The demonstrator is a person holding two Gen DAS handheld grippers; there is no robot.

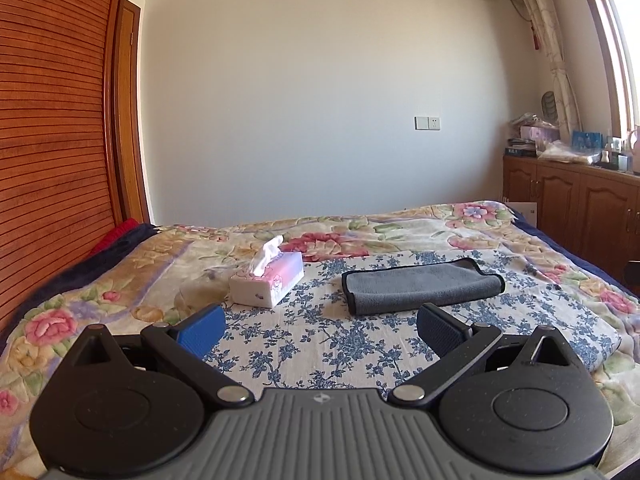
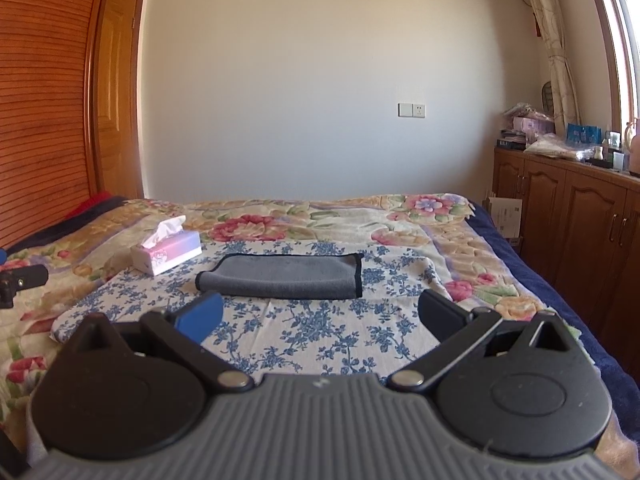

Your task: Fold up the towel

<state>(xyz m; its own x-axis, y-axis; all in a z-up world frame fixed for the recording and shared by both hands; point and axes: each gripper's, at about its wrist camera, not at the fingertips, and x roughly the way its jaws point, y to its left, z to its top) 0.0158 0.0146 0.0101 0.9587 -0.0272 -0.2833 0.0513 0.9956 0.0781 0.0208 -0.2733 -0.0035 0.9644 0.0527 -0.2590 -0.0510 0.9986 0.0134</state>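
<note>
My left tongs (image 1: 320, 326) and right tongs (image 2: 320, 316) gape empty; the towel (image 2: 282, 276) lies folded just ahead. I should pinch both near corners together, then lift evenly.

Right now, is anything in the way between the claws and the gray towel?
No. Only bare flowered cloth lies between each open claw and the gray towel. The tissue box sits off to the left.

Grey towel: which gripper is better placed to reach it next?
Right, marginally. The grey towel lies centred ahead of the open right gripper; for the open left gripper it sits off to the right.
</note>
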